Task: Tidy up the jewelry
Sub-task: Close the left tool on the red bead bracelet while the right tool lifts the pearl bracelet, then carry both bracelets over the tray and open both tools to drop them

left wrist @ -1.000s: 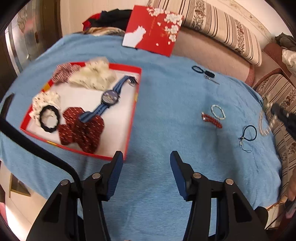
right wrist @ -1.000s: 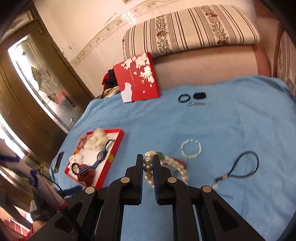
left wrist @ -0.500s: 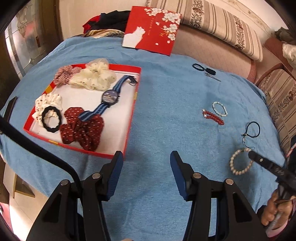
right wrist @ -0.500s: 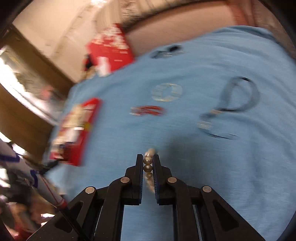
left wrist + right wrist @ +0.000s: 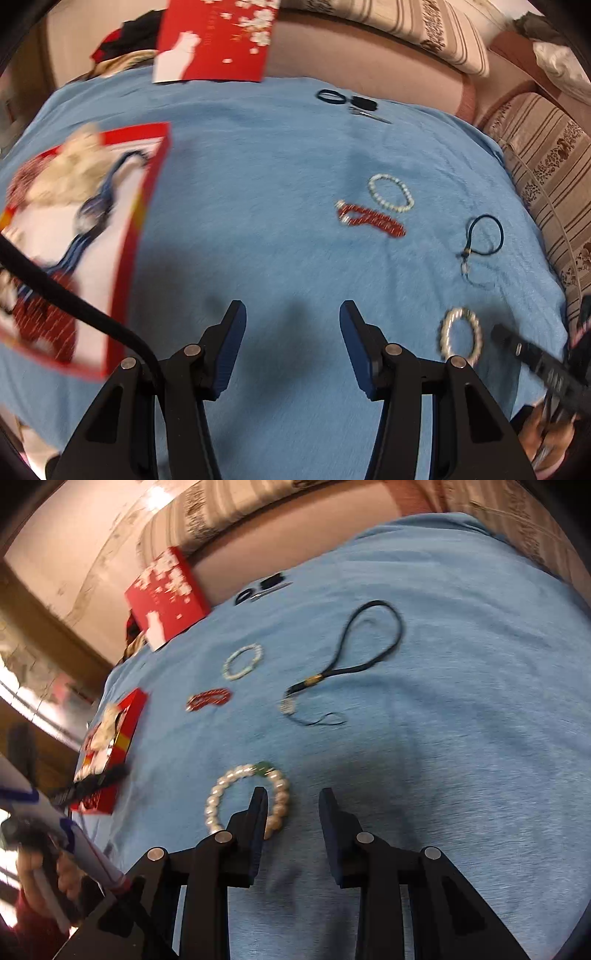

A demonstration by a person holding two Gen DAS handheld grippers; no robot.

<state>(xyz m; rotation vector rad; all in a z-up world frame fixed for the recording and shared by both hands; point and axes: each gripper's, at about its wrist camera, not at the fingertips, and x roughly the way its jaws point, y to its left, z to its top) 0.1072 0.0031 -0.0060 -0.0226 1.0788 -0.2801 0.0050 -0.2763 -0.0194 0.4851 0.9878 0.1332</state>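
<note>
A pearl bracelet (image 5: 221,786) with one green bead lies flat on the blue cloth (image 5: 461,701). My right gripper (image 5: 291,794) hangs just over its right side, jaws opening. The left finger (image 5: 255,812) covers part of the ring and the gap between the pads holds nothing. In the left wrist view the same pearl bracelet (image 5: 445,332) lies near the cloth's right edge. My left gripper (image 5: 291,306) stands open above bare cloth. The red tray (image 5: 147,206) with a blue watch (image 5: 92,214) and scrunchies is at the left.
A red bead bracelet (image 5: 369,218), a small white bead bracelet (image 5: 370,188) and a black cord (image 5: 498,229) lie mid-cloth. Black hair ties (image 5: 330,96) rest at the far edge by the red box lid (image 5: 218,37). Striped cushions border the right side.
My right gripper came down with the pearl bracelet pinched, then its jaws parted and the bracelet now lies loose on the cloth. My left gripper shifted right, away from the tray.
</note>
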